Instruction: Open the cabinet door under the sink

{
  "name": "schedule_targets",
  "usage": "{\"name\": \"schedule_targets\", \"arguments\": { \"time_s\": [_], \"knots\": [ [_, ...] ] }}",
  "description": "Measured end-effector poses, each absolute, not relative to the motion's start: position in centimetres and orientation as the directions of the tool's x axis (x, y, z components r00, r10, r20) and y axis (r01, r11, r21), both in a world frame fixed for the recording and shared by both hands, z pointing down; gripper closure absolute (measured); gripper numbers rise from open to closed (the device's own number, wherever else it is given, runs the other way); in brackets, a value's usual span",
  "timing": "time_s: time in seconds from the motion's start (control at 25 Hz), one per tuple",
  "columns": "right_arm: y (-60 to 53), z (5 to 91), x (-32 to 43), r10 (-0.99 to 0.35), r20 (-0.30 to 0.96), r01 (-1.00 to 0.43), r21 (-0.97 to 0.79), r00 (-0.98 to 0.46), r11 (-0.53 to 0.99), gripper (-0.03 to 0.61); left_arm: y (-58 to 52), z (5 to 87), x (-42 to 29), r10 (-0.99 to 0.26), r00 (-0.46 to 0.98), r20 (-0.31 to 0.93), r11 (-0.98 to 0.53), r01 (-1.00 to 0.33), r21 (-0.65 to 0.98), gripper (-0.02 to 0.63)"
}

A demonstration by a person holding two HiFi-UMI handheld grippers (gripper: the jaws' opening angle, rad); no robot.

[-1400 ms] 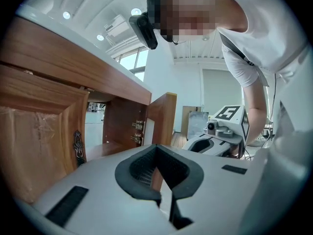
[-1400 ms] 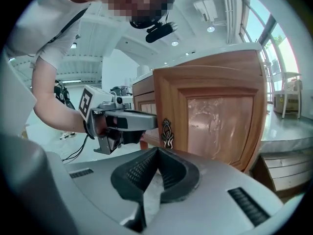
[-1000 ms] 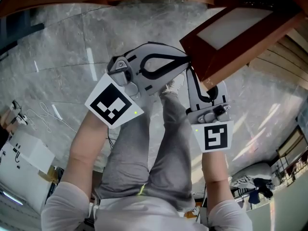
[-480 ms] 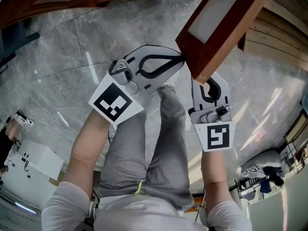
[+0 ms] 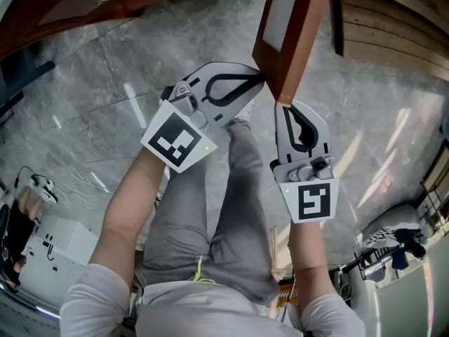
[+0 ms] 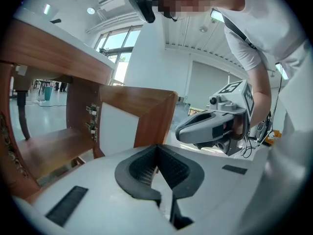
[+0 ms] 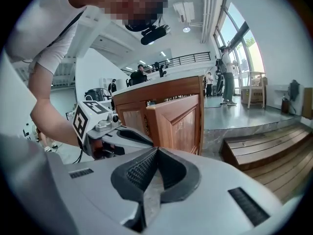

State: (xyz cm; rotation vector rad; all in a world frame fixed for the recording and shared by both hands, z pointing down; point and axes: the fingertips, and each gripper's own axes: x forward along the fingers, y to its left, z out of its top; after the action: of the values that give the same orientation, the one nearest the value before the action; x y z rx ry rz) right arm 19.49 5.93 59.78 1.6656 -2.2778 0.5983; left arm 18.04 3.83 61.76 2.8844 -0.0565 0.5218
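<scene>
Door, head view: cabinet door (image 5: pixel 291 34) stands wide open, seen nearly edge-on at top centre, its free corner nearest you, above the grey stone floor (image 5: pixel 91 90).
Left gripper, head view: your left gripper (image 5: pixel 261 81) tips sit just left of the door's free edge; can't tell if they touch.
Right gripper, head view: your right gripper (image 5: pixel 280 107) tips sit just under that near corner; contact unclear too.
Left gripper view: jaws pressed together, nothing between them. Door's pale inner panel lies beyond the tips, hinge hardware (image 6: pixel 90 124) far left, open cabinet interior (image 6: pixel 44 151) at left.
Right gripper view: jaws pressed together, empty. Door's raised-panel outer face (image 7: pixel 178 119) stands beyond the tips.
Progress: looks essentially done, judging by the door angle.
Handling: likely solid timber frame, stiff, some weight, swinging on its hinges. The varnish looks slick, so closed tips may slide.
Hold: push or pinch on the thick free-edge frame, not the thin centre panel.
</scene>
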Motion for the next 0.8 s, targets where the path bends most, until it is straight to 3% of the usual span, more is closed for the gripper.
{"name": "schedule_targets", "arguments": {
  "time_s": [0.2,0.8],
  "knots": [
    [6.4,58.3,21.2,-0.858,0.430,-0.959,-0.162,-0.282,0.234,0.546,4.2,59.4,20.4,0.016,0.957,0.288,-0.980,-0.041,0.192,0.607],
    [5.9,55.6,22.0,-0.860,0.427,-0.960,-0.150,-0.278,0.236,0.546,2.8,56.4,20.7,-0.043,0.955,0.293,-0.984,-0.091,0.152,0.607]
  ]
}}
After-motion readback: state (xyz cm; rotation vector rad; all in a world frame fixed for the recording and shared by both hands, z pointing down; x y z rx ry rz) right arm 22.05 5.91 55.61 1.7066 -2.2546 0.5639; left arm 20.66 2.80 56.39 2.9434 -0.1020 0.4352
